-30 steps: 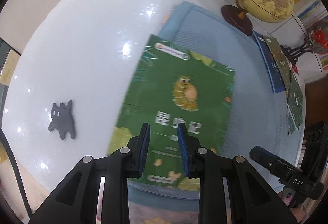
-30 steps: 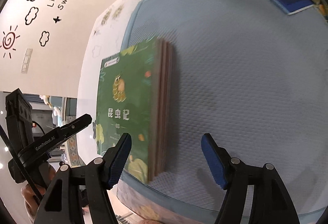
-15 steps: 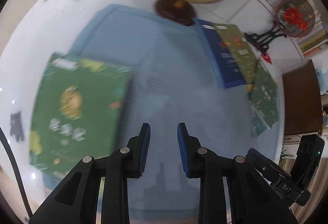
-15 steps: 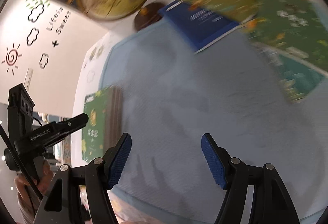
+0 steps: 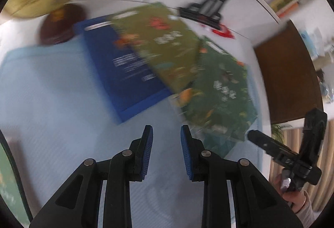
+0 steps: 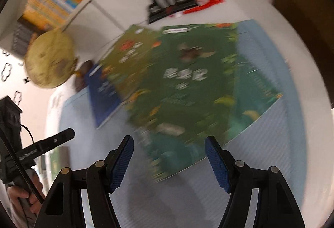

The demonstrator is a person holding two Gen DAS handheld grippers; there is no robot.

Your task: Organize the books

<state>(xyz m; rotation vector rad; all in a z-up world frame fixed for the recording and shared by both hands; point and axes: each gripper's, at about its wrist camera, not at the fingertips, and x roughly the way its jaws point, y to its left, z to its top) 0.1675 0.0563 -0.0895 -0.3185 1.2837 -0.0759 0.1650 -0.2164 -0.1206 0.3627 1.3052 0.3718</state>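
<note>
I read the mat point(image 5: 52, 102) as pale blue with a fine ribbed weave, on a white table point(image 6: 309, 73). The left book point(image 5: 129, 73) is deep blue with white lettering. The middle book point(image 5: 167, 48) is olive green with orange-red patches. The right book point(image 6: 187, 86) is dark green, white characters, yellow leaf marks. The far globe point(image 6: 50, 61) is mustard yellow, mottled brown.

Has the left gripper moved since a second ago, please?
Yes. The left gripper has swung off the stacked green book, across the blue mat, toward the blue book lying there.
</note>
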